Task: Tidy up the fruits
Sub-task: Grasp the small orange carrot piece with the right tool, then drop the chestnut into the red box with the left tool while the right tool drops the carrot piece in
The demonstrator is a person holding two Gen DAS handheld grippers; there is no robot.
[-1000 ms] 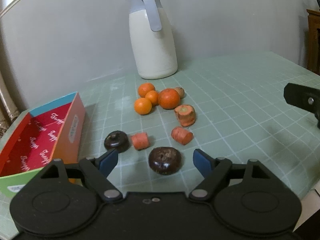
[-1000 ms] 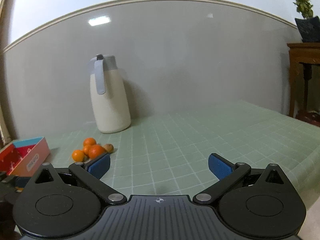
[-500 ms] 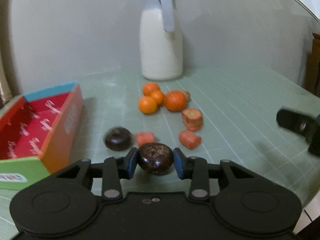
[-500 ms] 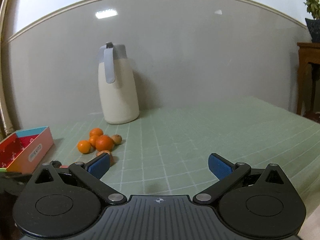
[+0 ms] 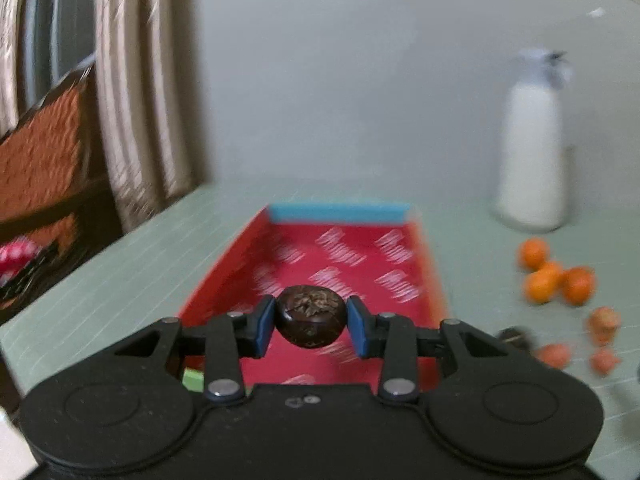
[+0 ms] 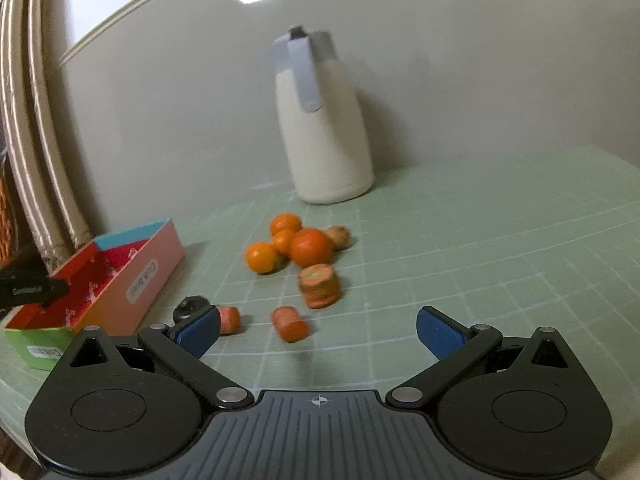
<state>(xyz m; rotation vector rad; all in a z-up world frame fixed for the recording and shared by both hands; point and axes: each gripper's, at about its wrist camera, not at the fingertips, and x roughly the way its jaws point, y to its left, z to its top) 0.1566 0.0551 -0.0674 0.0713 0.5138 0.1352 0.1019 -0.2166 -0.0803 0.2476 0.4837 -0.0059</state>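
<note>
My left gripper (image 5: pixel 311 322) is shut on a dark brown round fruit (image 5: pixel 311 316) and holds it above the near end of the red-lined open box (image 5: pixel 340 256). The box also shows at the left in the right wrist view (image 6: pixel 120 276). My right gripper (image 6: pixel 318 330) is open and empty, low over the table in front of several oranges (image 6: pixel 308 246) and three carrot pieces (image 6: pixel 320 285). A second dark fruit (image 6: pixel 190 307) lies beside the box, partly behind my right gripper's left fingertip (image 6: pixel 198 330). The oranges (image 5: pixel 556 276) appear blurred in the left wrist view.
A cream thermos jug (image 6: pixel 324 128) with a grey handle stands at the back near the wall. A small brown fruit (image 6: pixel 339 237) lies behind the oranges. The table has a green grid mat (image 6: pixel 480 260). Curtains (image 5: pixel 136 100) and a chair (image 5: pixel 44 152) stand at the left.
My left gripper closed on the dark fruit, lifted it and swung left over the box. My right gripper moved in toward the oranges and carrot pieces, still open.
</note>
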